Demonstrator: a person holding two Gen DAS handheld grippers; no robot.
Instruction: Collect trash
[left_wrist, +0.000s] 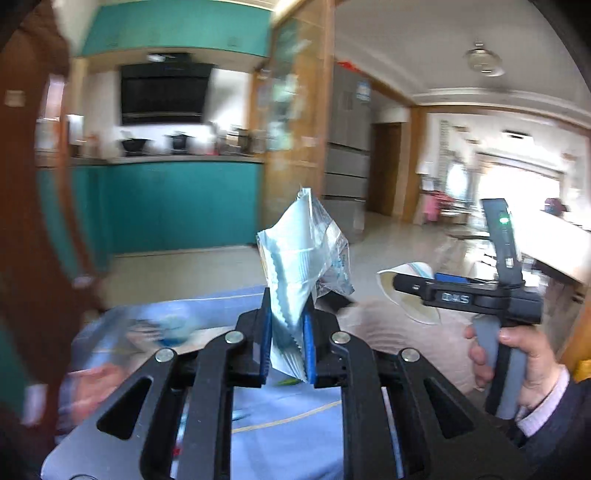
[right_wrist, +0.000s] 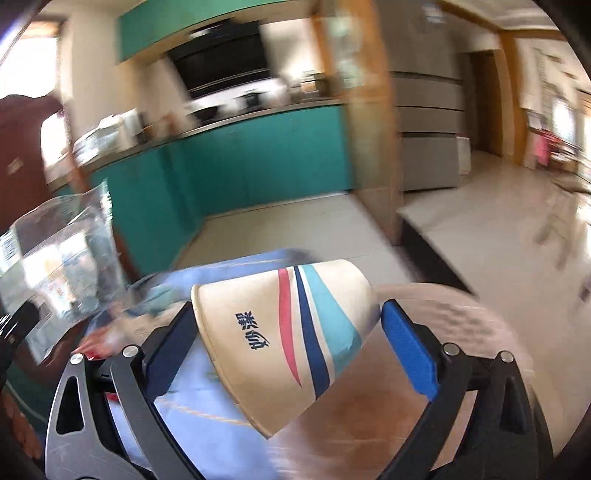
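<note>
Trash is up in the air on both sides. The left tool (left_wrist: 287, 332) has its blue pads (left_wrist: 308, 343) clamped tight on a crinkled silver-and-clear wrapper (left_wrist: 303, 251), which stands up out of the grip toward 12 o'clock, its zigzag-cut edge running down between the fingers. Off at 3 o'clock in the left wrist view the right tool (left_wrist: 406, 284) comes in side-on, a hand (left_wrist: 517, 365) wrapped round its grey handle, a green light glowing on the upright black module, and the paper cup (left_wrist: 410, 291) showing at its tip.

From the right wrist view, that paper cup (right_wrist: 284, 339) sits squeezed between the right tool's (right_wrist: 291, 339) fingers, tilted, open mouth down toward 7 o'clock, base up toward 1 o'clock. It is cream with red, navy and light-blue stripes and dark printed characters. The blue right-hand pad (right_wrist: 410, 350) presses its side; the other finger is against the rim. The wrapper (right_wrist: 66, 254) shows again at 9 o'clock, blurred.

Beneath both tools lies a light-blue cloth (left_wrist: 288, 424) with a thin yellow line. Behind, teal kitchen cabinets (left_wrist: 184, 206), a black range hood (left_wrist: 164, 94), a grey fridge (left_wrist: 349, 140), all smeared by motion blur.
</note>
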